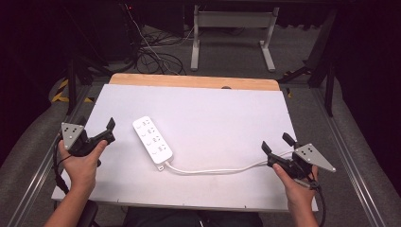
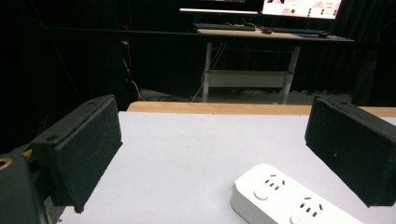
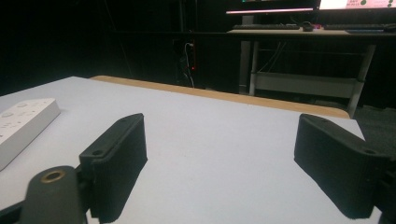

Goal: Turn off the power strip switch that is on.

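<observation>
Power strip (image 1: 152,140) work has hardly begun, as far as I can judge: nothing on my table (image 1: 217,109) is held, lifted or plugged in.

Going from the biggest thing down. My table is a white sheet with a wooden strip along its far edge, and it carries just the strip and its lead. The strip itself lies flat, sockets up, at a slant, ahead and to the right of my left claw (image 1: 110,131), near it but not touching. In the left gripper view its near end (image 2: 289,198) sits low between my pads, closer to the right-hand one, with bare table between it and both. From my right claw (image 1: 279,144) it lies well off to the left, and in the right gripper view I catch its end (image 3: 23,123) at the left edge.

The white cord (image 1: 215,169) runs from the strip's near end across the table toward my right claw, passing just beside and under it; I cannot tell where its plug lies.

Both claws are released, jaws spread wide with nothing between them, each hovering at its own side of the table.

What is left, I reckon, is everything: closing in on the strip or the cord, taking hold, and doing whatever handling follows.
</observation>
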